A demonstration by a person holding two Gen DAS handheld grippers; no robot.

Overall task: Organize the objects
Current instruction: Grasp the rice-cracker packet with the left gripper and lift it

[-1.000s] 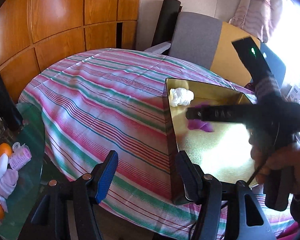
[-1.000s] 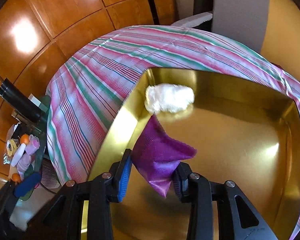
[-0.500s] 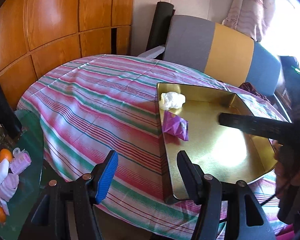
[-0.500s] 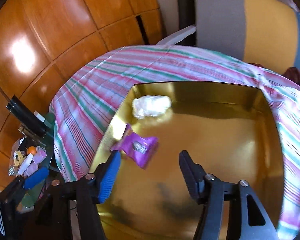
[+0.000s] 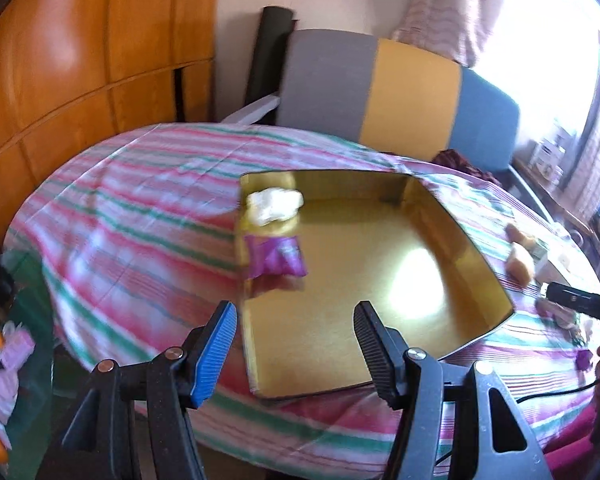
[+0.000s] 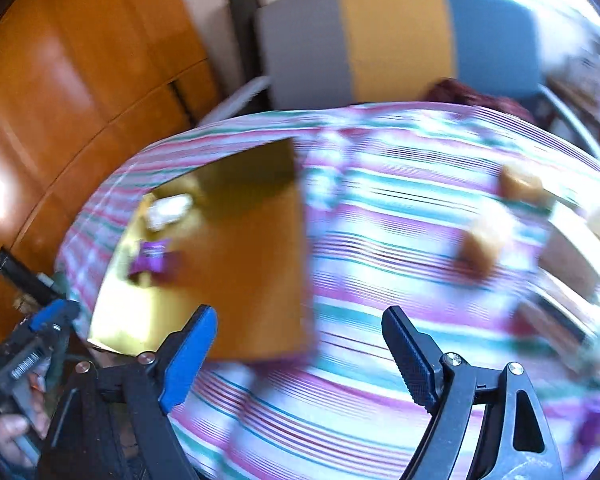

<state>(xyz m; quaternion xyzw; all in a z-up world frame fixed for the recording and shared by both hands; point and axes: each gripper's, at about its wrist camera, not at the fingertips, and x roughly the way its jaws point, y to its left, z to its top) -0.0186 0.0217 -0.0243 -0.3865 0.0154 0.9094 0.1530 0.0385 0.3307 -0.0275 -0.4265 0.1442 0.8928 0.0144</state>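
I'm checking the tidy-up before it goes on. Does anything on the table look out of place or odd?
Nothing is spilled or damaged. The purple packet and white wad lie in the gold tray; a few tan lumps are on the cloth outside it, not yet gathered. Blur hides finer detail.

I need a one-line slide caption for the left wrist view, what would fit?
Open left gripper above a gold tray holding a purple packet and a white wad.

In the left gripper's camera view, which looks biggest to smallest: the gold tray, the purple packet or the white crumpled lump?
1. gold tray, by far the largest.
2. purple packet.
3. white crumpled lump.

The packet and lump look nearly alike; the lump lies farther from the camera, so that order is unsure.
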